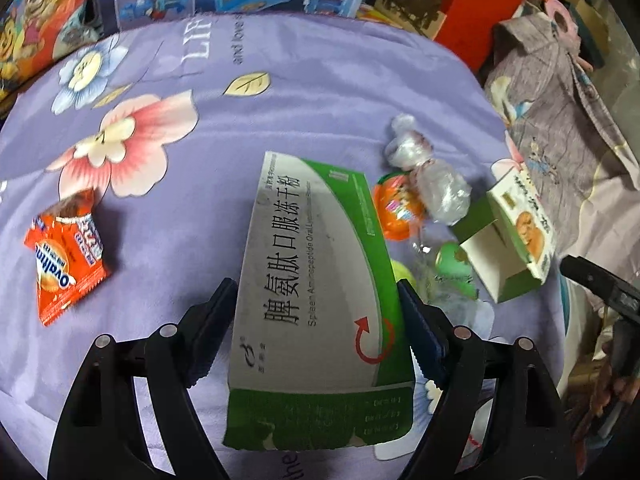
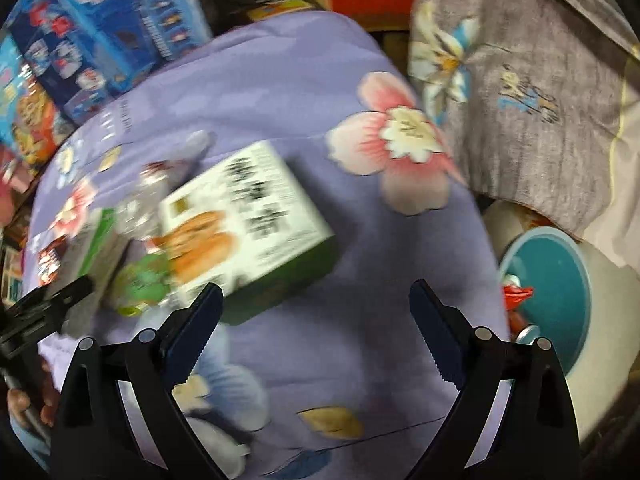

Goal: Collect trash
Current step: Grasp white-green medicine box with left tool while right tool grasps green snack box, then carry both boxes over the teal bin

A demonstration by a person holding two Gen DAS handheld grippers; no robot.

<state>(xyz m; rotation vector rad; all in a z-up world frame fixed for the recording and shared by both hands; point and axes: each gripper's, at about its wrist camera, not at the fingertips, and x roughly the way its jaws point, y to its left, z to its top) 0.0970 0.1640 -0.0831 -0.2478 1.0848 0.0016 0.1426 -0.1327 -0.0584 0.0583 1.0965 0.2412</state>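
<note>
A purple sheet [image 1: 280, 92] with flowers covers the surface. The left gripper [image 1: 316, 320] clamps a green-white box [image 1: 316, 280] between its 2 fingers, above the sheet. The right gripper [image 2: 314, 324] is spread wide and holds nothing, near a smaller box [image 2: 248, 216]. A teal bin [image 2: 560, 300] stands at the right. An orange wrapper [image 1: 64, 260] lies apart.

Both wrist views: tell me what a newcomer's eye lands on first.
The green-and-white medicine box clamped in the left gripper dominates the left view, with an orange snack packet lying to its left. In the right view, the open right gripper hovers near a blurred green carton, teal bin at right.
</note>
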